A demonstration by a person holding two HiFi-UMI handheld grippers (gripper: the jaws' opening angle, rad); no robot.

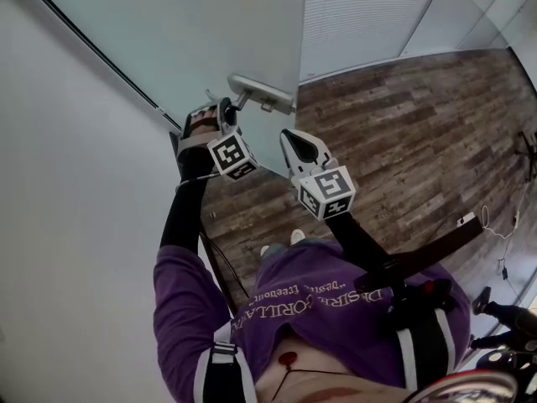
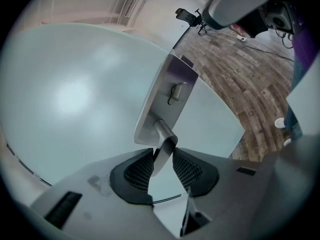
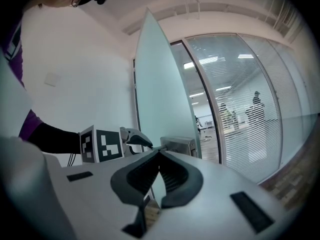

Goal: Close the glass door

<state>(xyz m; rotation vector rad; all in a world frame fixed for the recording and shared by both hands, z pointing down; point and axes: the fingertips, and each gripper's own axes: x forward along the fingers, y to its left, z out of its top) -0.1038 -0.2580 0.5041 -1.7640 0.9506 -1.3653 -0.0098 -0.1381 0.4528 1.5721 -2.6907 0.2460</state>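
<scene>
Wood-plank floor (image 1: 403, 133) covers the right and far side of the scene. A plain white wall (image 1: 75, 183) runs along the left, and slatted blinds (image 1: 369, 15) close off the far right.

Item 1: the frosted glass door (image 1: 210, 32) stands at the far side, swung open. The right gripper view shows its leaf nearly edge-on, standing out from the white wall. A metal lock plate (image 2: 167, 96) with a small thumb-turn (image 2: 178, 91) sits at the door's free edge. The lever handle (image 1: 262, 93) projects from this plate toward the person.

Item 2: the left gripper (image 1: 226, 112) is at the handle, angled somewhat downward. Its jaws are set fairly wide, and the lever sits between the tips. Both ribbed pads (image 2: 140, 170) bear on the lever's sides. The grip is on the handle's outer end, clear of the plate.

Item 3: the right gripper (image 1: 289, 137) is held roughly level, just right of the left one and nearer the person. It is apart from the door and the handle. Its jaw tips meet, and nothing lies between them.

Item 4: the person, in a purple shirt (image 1: 327, 296) with dark sleeves, stands on the near side facing the door. Both arms are extended forward.
</scene>
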